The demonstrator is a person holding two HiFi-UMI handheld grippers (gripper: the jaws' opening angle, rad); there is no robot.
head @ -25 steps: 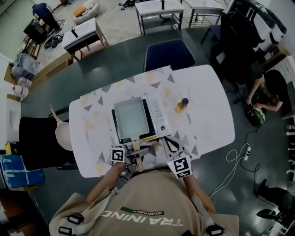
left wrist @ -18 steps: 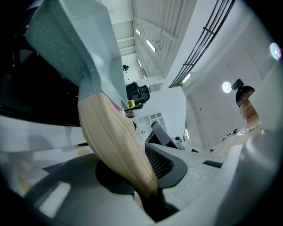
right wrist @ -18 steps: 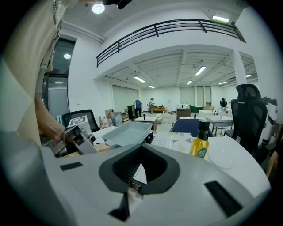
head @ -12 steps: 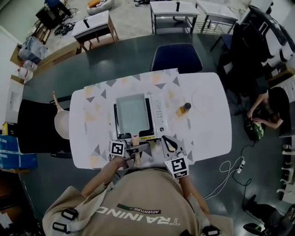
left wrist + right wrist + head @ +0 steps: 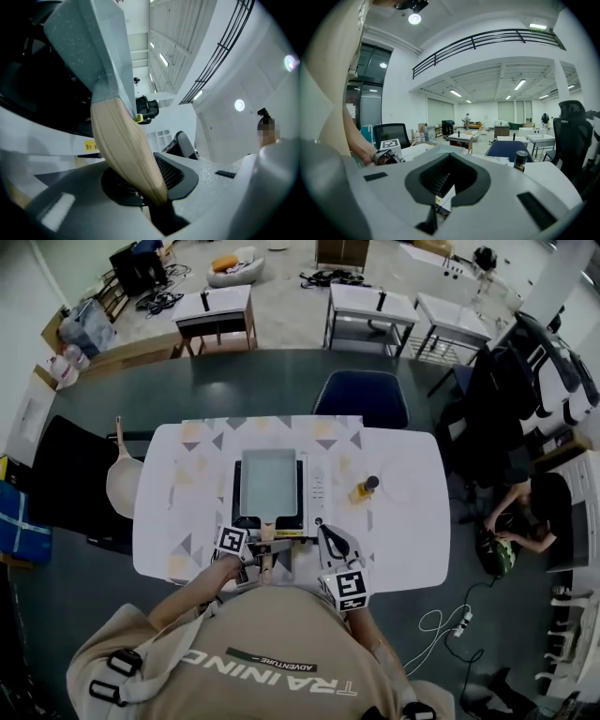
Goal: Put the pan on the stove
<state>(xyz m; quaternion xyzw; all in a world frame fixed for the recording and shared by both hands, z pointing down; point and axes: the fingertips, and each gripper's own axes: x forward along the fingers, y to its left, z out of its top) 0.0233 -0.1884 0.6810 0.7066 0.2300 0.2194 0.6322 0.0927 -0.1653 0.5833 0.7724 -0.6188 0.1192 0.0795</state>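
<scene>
- The left gripper [image 5: 154, 197] pinches the wooden handle [image 5: 124, 145] of the grey pan [image 5: 269, 482]. The pan lies over the stove [image 5: 317, 486]; I cannot tell whether it rests flat.
- The right gripper [image 5: 440, 199] is pressed together on nothing, just beside the stove's front corner.
- Letting go while the pan is tilted could make it drop and slide toward the table [image 5: 403, 521] edge.
- Tugging the handle on release may drag the pan off centre. The bottle [image 5: 364, 489] stands apart and is unlikely to be hit.
</scene>
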